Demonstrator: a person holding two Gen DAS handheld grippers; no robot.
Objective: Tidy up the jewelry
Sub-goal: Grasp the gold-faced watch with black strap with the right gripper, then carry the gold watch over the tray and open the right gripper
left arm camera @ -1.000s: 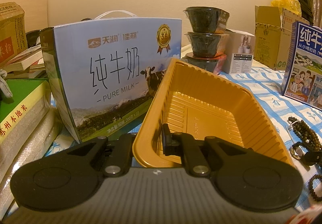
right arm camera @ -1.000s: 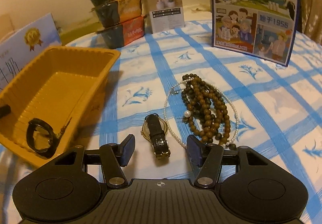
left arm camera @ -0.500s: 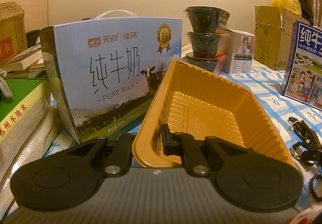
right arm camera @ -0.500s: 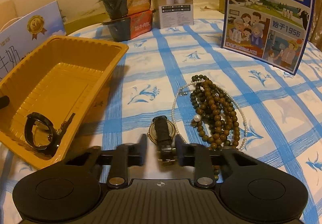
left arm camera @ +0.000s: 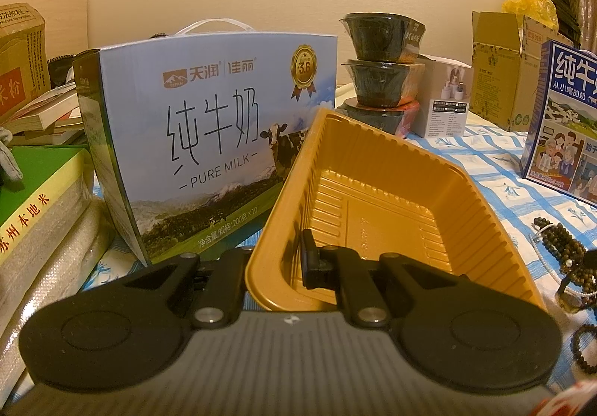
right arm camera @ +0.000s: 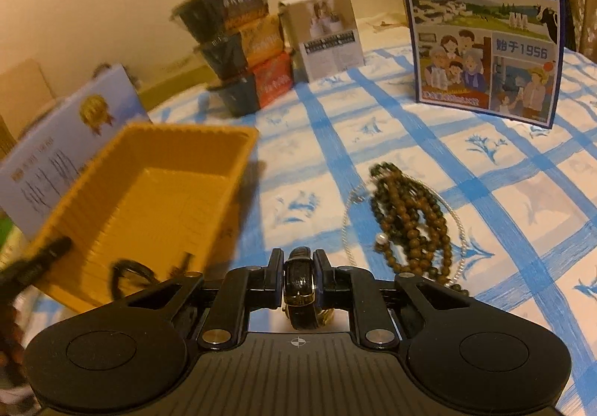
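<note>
Two grippers were busy: left gripper [left arm camera: 278,261] clamped near wall of yellow tray [left arm camera: 377,169]; right gripper [right arm camera: 298,272] pinched black watch [right arm camera: 299,283], lifted off cloth. Bead necklaces [right arm camera: 408,220] lay right. Step: carrying watch; next likely leftward swing over tray, release.

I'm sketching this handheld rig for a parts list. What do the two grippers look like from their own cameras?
Both look alike. The left gripper and the right gripper each have matte black linkage arms with silver pivot pins, two round black discs at the sides, and a dark grey ribbed body between them. A small white crosshair mark sits at the body's centre edge. The finger pads are flat and dark. No cables, sleeves or hands show.
</note>
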